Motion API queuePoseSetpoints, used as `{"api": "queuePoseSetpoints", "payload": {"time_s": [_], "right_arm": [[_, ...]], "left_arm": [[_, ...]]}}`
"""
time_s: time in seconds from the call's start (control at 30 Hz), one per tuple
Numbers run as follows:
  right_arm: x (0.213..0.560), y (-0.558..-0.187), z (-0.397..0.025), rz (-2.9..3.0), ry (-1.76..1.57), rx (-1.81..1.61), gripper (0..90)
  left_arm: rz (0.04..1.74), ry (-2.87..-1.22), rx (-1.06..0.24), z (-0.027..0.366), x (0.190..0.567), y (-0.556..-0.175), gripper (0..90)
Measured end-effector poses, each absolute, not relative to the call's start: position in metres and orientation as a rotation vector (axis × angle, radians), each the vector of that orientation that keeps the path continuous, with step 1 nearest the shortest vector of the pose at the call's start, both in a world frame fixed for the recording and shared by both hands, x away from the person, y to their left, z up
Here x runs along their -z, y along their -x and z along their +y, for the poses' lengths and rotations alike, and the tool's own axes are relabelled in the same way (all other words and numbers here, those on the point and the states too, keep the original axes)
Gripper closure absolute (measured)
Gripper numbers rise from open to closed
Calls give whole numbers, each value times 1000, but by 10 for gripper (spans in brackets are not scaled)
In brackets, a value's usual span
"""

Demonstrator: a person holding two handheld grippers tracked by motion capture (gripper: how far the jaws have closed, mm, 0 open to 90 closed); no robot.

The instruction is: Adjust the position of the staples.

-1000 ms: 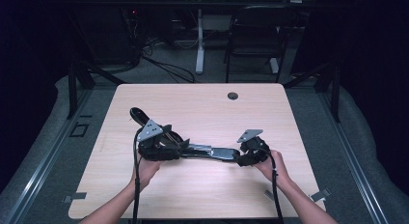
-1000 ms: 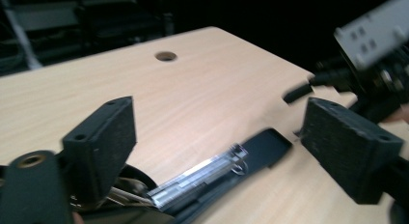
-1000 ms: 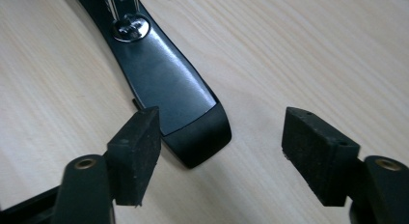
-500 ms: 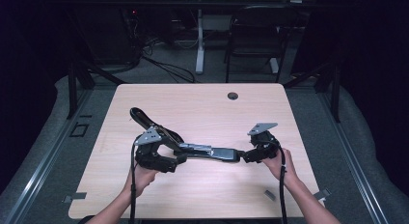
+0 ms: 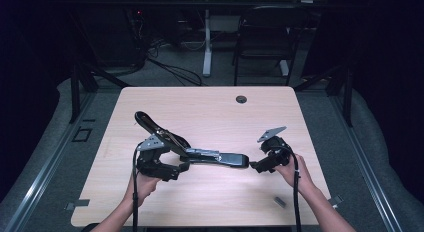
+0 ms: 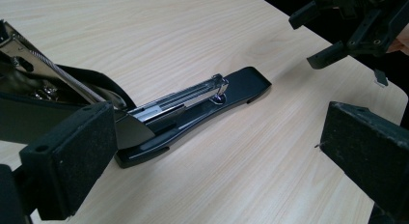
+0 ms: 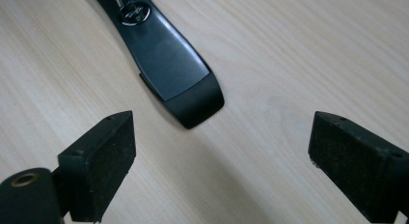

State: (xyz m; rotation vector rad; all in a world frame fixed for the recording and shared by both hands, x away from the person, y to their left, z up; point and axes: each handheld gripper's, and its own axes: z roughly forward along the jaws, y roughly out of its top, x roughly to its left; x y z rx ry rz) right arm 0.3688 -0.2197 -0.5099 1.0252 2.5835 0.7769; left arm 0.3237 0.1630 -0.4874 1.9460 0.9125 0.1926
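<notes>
The high view shows one long black stapler (image 5: 200,154), swung open, lying on the light wooden table (image 5: 210,109) toward its near edge, between two grippers: the left gripper (image 5: 172,167) just beside its hinge end, the right gripper (image 5: 256,166) just off its tip. One small dark piece (image 5: 280,202) lies near the near right corner.

The left gripper view adds the bright metal staple rail (image 6: 181,96) raised above the black base (image 6: 226,96); this gripper's jaws stand wide, holding nothing.

The right gripper view shows the base's rounded tip between widely parted, empty jaws.
</notes>
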Motion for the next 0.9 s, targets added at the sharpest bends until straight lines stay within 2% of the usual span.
{"api": "queuePoseSetpoints", "payload": {"time_s": [0.27, 0.37, 0.9], "right_arm": [[507, -363, -222, 2633, -1040, -766, 88], [509, -361, -223, 2695, -1055, -742, 60], [506, -345, -230, 2724, -1077, -706, 61]], "left_arm": [[938, -1967, -199, 164, 492, -326, 0], [950, -1974, -195, 166, 494, -329, 0], [1009, -1979, -191, 171, 497, -334, 0]]}}
